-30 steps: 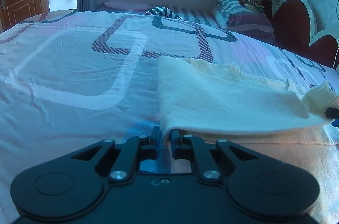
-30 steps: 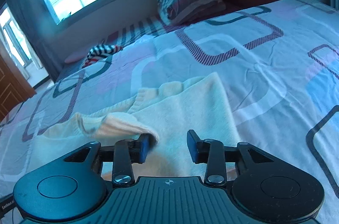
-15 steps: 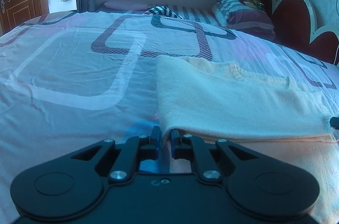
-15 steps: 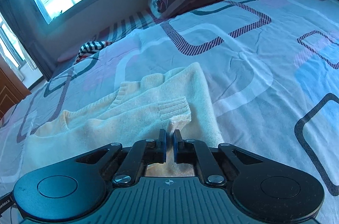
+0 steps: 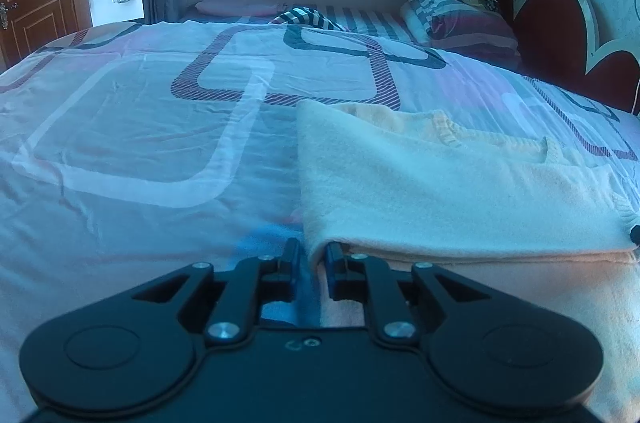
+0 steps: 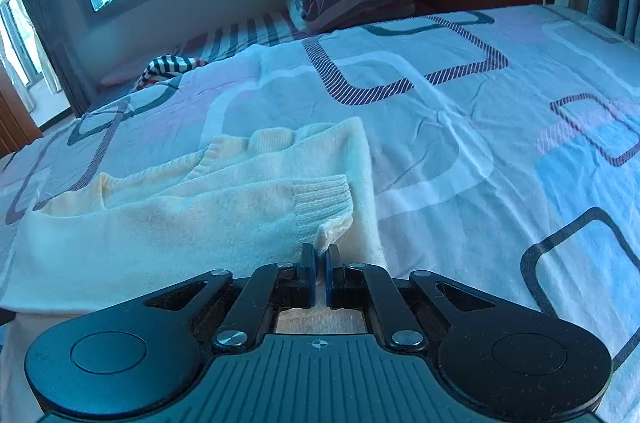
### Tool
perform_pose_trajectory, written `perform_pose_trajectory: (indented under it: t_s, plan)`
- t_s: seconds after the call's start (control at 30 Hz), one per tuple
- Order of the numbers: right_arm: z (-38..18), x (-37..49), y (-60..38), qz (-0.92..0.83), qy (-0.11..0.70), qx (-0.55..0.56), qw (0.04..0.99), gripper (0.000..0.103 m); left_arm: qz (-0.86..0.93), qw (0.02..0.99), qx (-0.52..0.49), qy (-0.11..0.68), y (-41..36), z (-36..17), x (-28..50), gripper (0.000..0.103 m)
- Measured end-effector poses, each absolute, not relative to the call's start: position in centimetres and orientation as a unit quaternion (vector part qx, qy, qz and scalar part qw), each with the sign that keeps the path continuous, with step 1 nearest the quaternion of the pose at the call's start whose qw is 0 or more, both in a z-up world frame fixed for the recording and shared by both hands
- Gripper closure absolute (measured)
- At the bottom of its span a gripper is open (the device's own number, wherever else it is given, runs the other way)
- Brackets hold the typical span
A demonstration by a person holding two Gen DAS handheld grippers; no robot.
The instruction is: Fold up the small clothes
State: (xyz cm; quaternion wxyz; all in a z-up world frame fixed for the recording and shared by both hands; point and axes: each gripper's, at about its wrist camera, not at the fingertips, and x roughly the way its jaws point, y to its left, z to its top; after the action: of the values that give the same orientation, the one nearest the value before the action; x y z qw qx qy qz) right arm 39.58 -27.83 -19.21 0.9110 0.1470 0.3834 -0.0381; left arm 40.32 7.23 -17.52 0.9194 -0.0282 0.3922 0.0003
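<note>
The cream sweater (image 5: pixel 440 191) lies flat on the patterned bedspread (image 5: pixel 140 143), already doubled over, its long axis running crosswise from one gripper to the other. The left gripper (image 5: pixel 311 255), jaws just eased slightly apart, straddles the near fold corner without pinching it. The right gripper (image 6: pixel 319 261) is fully closed; whether it nips the cuff (image 6: pixel 320 207) edge is unclear.
</note>
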Motion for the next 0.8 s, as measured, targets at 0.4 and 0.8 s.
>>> perform_pose_trajectory:
  t_s: [0.4, 0.8]
  plan:
    - [-18.0, 40.4, -29.0, -0.042, 0.359, 0.164, 0.918, 0.062, -0.008, 0.918, -0.033, 0.394, 8.1, -15.1, 38.8, 0.049]
    - [-19.7, 44.5, -28.7, -0.044, 0.38, 0.151, 0.912, 0.063, -0.003, 0.924, -0.054, 0.379, 7.3, -14.5, 45.0, 0.043]
